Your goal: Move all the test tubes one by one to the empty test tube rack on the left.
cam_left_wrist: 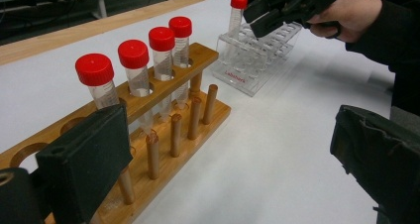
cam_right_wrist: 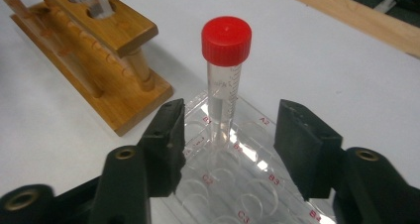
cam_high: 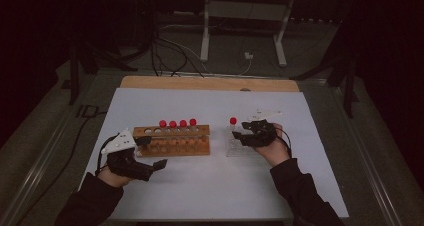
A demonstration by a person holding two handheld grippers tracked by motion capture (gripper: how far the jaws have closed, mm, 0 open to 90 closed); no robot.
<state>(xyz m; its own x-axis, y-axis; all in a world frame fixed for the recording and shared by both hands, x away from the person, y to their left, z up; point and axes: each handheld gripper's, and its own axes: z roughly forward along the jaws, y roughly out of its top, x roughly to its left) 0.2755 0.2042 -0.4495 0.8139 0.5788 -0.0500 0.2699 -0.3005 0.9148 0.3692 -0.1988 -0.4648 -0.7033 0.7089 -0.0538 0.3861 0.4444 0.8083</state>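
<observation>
Standing upright in the clear rack point(cam_right_wrist: 247, 184), the red-capped tube point(cam_right_wrist: 224, 85) sits just ahead of the right gripper point(cam_right_wrist: 228, 144), at twelve o'clock from its jaws, which are apart and clear of it. At nine o'clock from that rack, the wooden rack point(cam_high: 172, 141) holds four capped tubes point(cam_high: 177, 124). Beside its near-left end, the left gripper point(cam_high: 150, 153) has its jaws wide open, holding nothing.

table point(cam_high: 210, 186): white sheet | wooden rack point(cam_high: 172, 141) | clear rack point(cam_high: 235, 146)
</observation>
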